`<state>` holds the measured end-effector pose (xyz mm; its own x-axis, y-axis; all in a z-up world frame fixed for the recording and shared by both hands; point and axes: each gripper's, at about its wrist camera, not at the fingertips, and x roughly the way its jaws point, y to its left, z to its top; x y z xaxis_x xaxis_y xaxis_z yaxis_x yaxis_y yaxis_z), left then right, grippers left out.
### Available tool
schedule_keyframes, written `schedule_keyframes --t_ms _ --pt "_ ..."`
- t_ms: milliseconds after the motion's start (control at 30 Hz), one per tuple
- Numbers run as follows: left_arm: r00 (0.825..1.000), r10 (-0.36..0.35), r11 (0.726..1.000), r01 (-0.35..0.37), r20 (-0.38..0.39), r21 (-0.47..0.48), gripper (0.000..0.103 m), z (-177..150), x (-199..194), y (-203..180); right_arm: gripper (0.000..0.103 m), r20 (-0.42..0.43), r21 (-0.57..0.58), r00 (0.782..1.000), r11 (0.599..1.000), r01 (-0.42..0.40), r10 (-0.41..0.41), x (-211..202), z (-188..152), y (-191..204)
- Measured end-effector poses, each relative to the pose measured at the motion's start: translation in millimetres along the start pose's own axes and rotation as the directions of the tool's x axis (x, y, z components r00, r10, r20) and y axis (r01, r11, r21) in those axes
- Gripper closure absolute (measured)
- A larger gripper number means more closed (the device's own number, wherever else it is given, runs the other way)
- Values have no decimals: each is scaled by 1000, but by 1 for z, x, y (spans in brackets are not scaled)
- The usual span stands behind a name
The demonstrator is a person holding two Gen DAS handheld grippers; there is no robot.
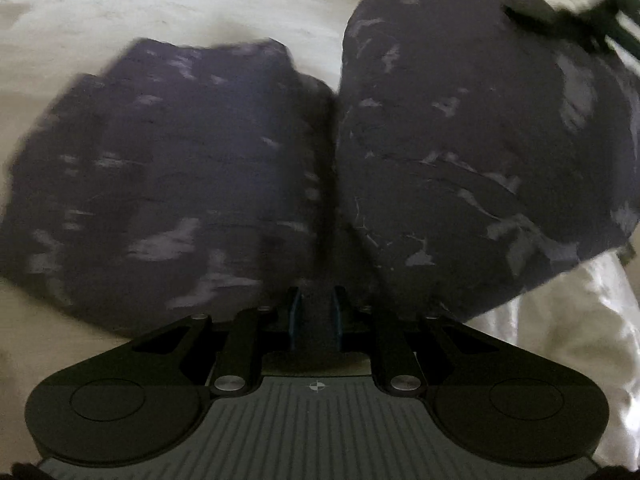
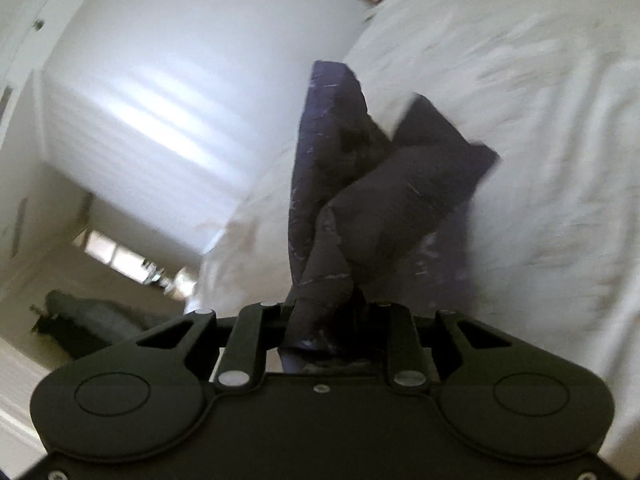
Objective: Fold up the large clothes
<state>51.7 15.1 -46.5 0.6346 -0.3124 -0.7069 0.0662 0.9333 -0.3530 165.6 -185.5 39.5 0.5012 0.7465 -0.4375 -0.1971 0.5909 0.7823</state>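
A large dark purple garment [image 1: 440,152] with pale marbled streaks fills the left wrist view, falling in two big lobes either side of a central crease. My left gripper [image 1: 314,308] is shut on a fold of it at the crease, blue pads nearly hidden by cloth. In the right wrist view the same garment [image 2: 332,200] hangs bunched and twisted from my right gripper [image 2: 320,320], which is shut on its edge and holds it lifted above the white bed [image 2: 540,160]. The right gripper also shows, blurred, in the left wrist view [image 1: 580,24] on the garment's upper right corner.
White bedding [image 1: 180,12] spreads under and behind the garment. A shiny white pillow or quilt [image 1: 568,328] lies at the right. In the right wrist view a white wall [image 2: 192,80], a doorway [image 2: 116,256] and a dark object on the floor [image 2: 88,320] show at left.
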Motion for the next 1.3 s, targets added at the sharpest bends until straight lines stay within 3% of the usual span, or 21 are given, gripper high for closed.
schedule_keyframes --t_ms 133,300,533,667,767,867,933,967,1100,1300 --pt "997 51 998 -48 63 -45 86 -2 -29 24 68 -91 -63 996 998 -24 18 62 -4 27" --pt "984 126 985 -108 129 -137 86 -9 -65 52 66 -203 -63 978 997 -53 39 139 -21 31" --pt "973 164 975 -135 163 -178 86 -16 -86 57 60 -287 -58 957 996 -62 43 192 -50 20" --pt "967 185 969 -149 174 -199 86 -19 -95 57 61 -293 -38 955 997 -68 54 197 -57 0" --pt "958 193 970 -154 211 -187 86 -21 -107 53 54 -289 18 950 993 -121 121 194 -55 -9" --pt "945 188 980 -161 266 -120 85 -21 -119 41 31 -279 69 932 973 -221 232 188 -50 -14" --pt "939 169 986 -159 299 -58 77 -23 -125 29 6 -280 70 909 951 -302 310 185 -48 -9" --pt "938 149 988 -151 313 -18 76 -22 -126 23 4 -280 53 906 947 -316 317 182 -46 -5" --pt "938 100 988 -134 331 82 76 -13 -117 7 3 -226 -86 934 949 -302 277 154 -35 4" --pt "930 110 983 -154 351 101 69 22 -89 13 3 -62 -133 976 967 -217 211 101 -15 -10"
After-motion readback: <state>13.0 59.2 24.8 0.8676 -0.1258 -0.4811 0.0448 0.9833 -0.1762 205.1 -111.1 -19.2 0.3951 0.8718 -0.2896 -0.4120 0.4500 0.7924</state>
